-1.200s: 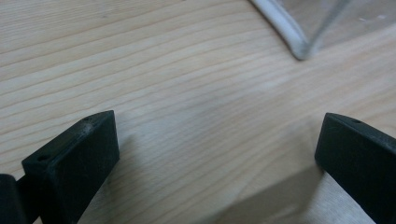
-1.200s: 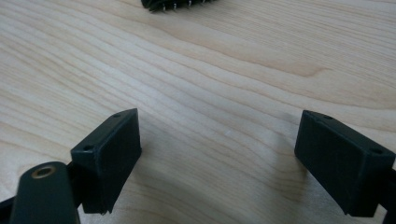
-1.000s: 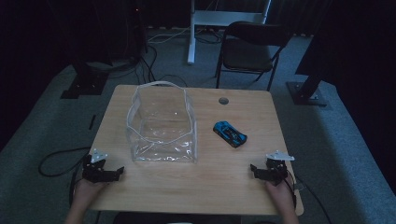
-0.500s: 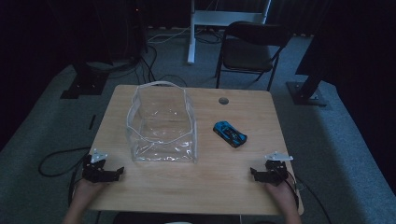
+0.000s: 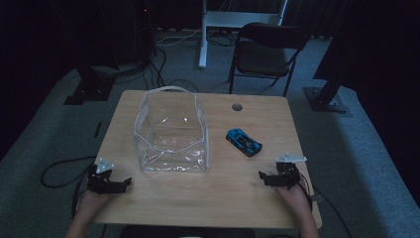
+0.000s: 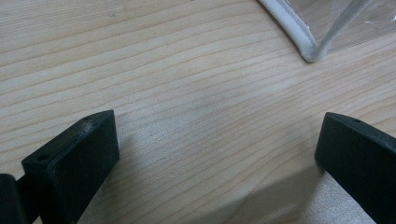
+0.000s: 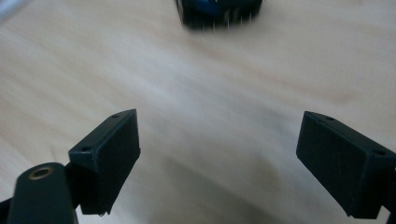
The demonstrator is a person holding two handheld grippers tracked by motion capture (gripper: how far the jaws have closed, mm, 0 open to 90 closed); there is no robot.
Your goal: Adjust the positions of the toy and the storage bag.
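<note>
My right gripper (image 5: 270, 177) and left gripper (image 5: 121, 184) gaped empty. The small blue toy car (image 5: 243, 142) lay diagonally just beyond my right jaws, right of the clear plastic bag (image 5: 172, 133).

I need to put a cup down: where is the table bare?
Bare wood runs along the near edge between the left gripper and right gripper, and between the clear bag and the toy car. Nowhere crowded.

Blue toy car (image 5: 243, 143), clear bag (image 5: 172, 133).
</note>
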